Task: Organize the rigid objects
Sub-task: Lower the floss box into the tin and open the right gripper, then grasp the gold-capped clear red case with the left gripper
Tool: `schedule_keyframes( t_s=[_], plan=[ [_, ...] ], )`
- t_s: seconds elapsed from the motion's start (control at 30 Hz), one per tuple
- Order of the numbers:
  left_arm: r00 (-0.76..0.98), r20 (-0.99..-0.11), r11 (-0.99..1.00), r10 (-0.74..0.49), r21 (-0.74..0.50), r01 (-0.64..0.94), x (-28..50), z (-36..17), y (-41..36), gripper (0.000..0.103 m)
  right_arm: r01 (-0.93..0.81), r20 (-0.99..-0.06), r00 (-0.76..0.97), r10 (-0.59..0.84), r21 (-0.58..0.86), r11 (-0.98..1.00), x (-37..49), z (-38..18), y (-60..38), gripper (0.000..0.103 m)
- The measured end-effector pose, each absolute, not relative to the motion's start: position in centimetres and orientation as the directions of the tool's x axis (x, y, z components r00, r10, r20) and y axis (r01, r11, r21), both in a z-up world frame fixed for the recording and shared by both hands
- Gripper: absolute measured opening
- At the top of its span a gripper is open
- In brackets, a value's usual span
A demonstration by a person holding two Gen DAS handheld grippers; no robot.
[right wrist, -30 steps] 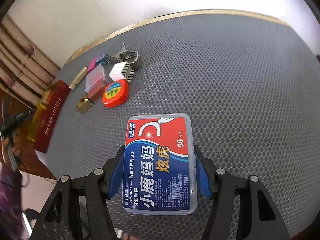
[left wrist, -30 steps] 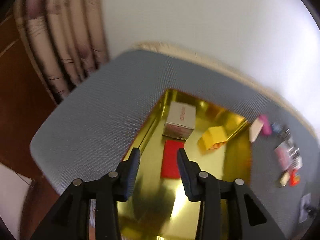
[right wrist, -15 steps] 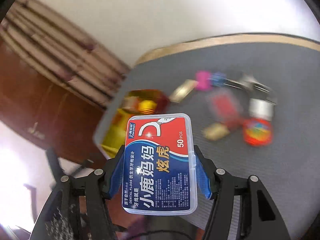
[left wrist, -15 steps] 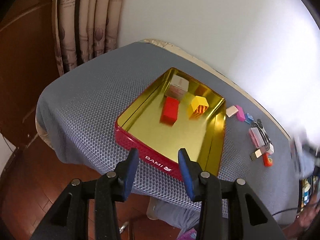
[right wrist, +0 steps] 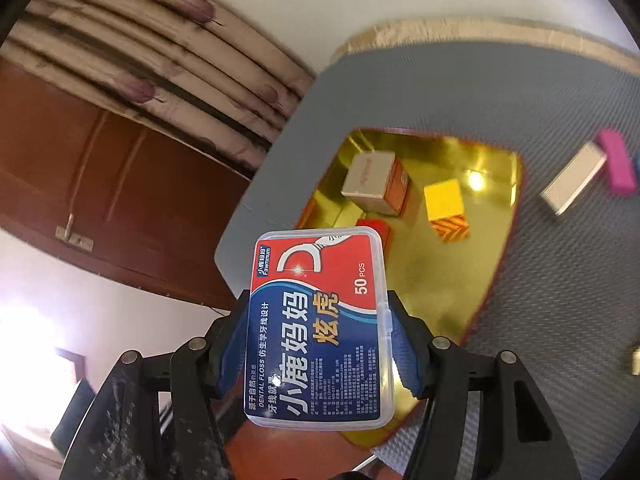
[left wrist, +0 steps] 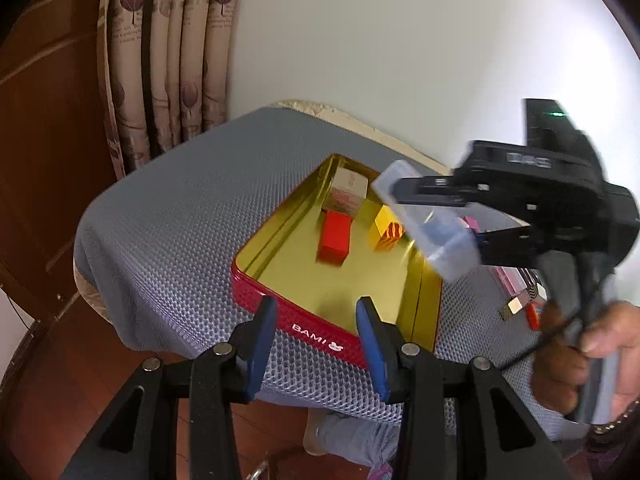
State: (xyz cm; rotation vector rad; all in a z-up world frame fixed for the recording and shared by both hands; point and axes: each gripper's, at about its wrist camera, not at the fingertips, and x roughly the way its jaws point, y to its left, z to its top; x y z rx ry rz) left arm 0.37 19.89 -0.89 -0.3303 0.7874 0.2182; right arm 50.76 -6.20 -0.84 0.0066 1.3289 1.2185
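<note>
While the right gripper [right wrist: 320, 344] clamps the dental floss box [right wrist: 318, 332], the left gripper [left wrist: 316, 340] hangs empty, jaws apart.
Beyond both, the red tin [left wrist: 304, 320] with gold lining rests on the grey mat [left wrist: 168, 224], holding a red block [left wrist: 334, 236], yellow block [left wrist: 384, 226] and white carton [left wrist: 348, 192]; the floss box hovers above the tin's right rim.

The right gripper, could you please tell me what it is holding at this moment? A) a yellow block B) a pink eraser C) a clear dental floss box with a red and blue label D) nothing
C: the right gripper is shut on the dental floss box, its blue pads pressing both long sides as it hangs above the gold tin; the yellow block lies inside that tin.
</note>
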Motion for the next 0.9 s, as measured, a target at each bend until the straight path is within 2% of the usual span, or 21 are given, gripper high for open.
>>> schedule_keyframes(
  t_s=[0.27,0.63,0.67,0.77,0.9],
  plan=[
    [0.663,-0.748,0.918,0.036,-0.237,-0.318,0.9,-1.9,20.7,0.041,-0.646,-0.806,-0.178,0.565,0.529,0.550,52.0,-4.7,-4.1,0.059],
    [0.640,-0.768,0.924,0.027,-0.226,-0.309,1.3,-2.8,20.4,0.041,-0.765,-0.870,0.038,0.492,0.291,0.574,52.1,-4.5,-1.6,0.060],
    [0.637,-0.770,0.924,0.027,-0.223,-0.309,1.4,-2.9,20.5,0.041,-0.763,-0.866,0.045,0.498,0.292,0.576,52.2,-4.4,-1.6,0.061],
    [0.630,-0.776,0.928,0.029,-0.214,-0.306,1.4,-3.0,20.3,0.041,-0.742,-0.845,0.040,0.533,0.332,0.582,52.6,-4.0,-2.1,0.072],
    [0.637,-0.769,0.931,0.042,-0.201,-0.305,1.2,-2.9,20.3,0.041,-0.662,-0.725,0.044,0.687,0.494,0.564,53.7,-1.7,-6.7,0.073]
  ],
)
